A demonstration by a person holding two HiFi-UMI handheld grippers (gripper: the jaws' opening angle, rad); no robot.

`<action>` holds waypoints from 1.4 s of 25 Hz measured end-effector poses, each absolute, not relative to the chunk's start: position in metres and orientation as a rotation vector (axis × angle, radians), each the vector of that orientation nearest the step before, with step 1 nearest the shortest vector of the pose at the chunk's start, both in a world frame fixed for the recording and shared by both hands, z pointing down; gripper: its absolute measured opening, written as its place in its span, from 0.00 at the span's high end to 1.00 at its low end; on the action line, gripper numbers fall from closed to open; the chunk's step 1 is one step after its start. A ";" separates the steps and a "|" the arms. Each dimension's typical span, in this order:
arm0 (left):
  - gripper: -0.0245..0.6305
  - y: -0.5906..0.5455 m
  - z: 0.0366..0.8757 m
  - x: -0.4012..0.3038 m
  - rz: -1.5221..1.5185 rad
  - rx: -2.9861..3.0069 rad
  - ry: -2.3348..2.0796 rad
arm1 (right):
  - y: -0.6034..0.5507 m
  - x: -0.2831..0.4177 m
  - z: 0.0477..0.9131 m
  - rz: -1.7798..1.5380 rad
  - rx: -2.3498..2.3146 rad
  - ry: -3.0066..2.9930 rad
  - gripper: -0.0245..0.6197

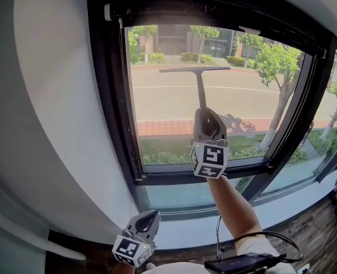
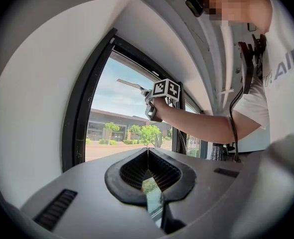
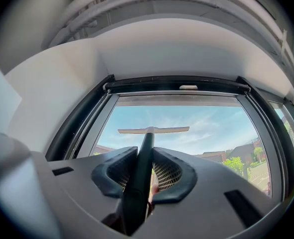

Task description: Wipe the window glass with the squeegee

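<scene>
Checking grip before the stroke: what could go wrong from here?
The right claw pinches only the squeegee's thin handle, far below the blade; pressing on the glass could twist it. The blade is much narrower than the pane, so strips beside the frame may get missed.

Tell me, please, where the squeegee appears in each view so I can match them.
Head view: upper centre, squeegee before the glass, above the right gripper.
Left gripper view: upper middle, blade poking left of that gripper.
Right gripper view: centre, handle between the fingers.
Shared landmark: black window frame.
</scene>
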State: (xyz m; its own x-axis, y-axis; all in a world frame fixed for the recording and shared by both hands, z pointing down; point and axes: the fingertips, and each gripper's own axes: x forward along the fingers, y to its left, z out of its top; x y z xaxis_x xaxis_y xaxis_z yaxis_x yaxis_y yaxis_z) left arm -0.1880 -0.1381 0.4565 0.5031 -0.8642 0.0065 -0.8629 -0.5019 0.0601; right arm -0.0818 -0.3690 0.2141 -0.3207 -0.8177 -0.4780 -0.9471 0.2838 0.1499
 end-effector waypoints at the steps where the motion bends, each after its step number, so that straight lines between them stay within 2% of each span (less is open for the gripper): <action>1: 0.93 -0.138 0.457 -0.188 -0.036 2.674 -1.538 | -0.368 -0.081 0.219 0.588 -1.611 2.255 0.81; 35: 0.93 -0.151 0.470 -0.190 -0.009 2.650 -1.526 | -0.356 -0.069 0.369 0.395 -1.727 2.392 0.81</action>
State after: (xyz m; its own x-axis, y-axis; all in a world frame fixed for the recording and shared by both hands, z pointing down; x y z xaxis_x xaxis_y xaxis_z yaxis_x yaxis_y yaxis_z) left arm -0.1896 -0.1505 0.4705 0.5028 -0.8636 0.0368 -0.8632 -0.4993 0.0752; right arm -0.0688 -0.3563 0.3692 -0.3179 -0.9044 -0.2845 -0.9479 0.2964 0.1168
